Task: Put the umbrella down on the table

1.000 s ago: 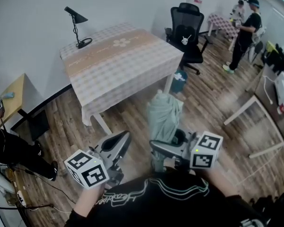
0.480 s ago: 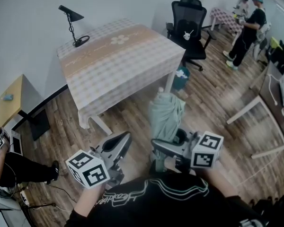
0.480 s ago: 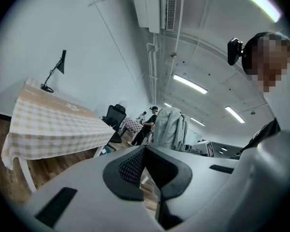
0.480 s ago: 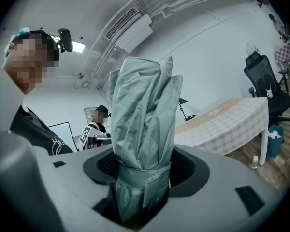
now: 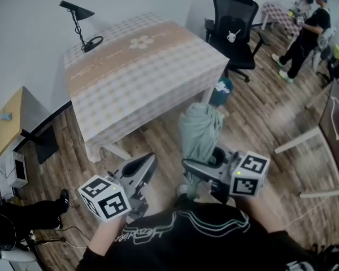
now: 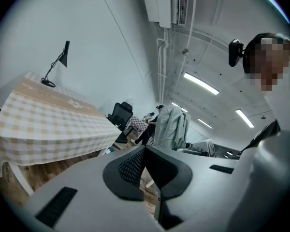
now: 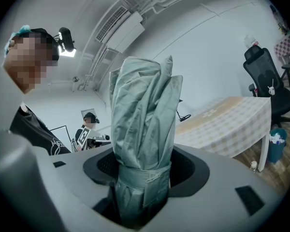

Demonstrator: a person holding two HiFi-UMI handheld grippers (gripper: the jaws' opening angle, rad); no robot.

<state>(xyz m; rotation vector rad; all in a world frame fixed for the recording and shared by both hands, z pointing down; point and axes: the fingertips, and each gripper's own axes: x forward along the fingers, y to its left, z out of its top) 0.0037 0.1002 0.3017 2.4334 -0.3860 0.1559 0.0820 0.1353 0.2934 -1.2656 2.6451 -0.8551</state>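
Umbrella (image 7: 142,144): folded, grey-green, held upright in the right claw (image 5: 205,173), over the wooden floor (image 5: 260,123) and short of the worktop
Right claw: clamped on the Umbrella's strapped lower part, jaws wide around the bundle
Left claw (image 6: 146,168): jaws together, nothing between them, carried beside the right
Change: the checked worktop (image 5: 141,66) looks larger and nearer in the head view than a second ago; both claws have advanced toward its near corner
Meaning: the approach is under way; by my reading, laying the Umbrella on the cloth is still to do
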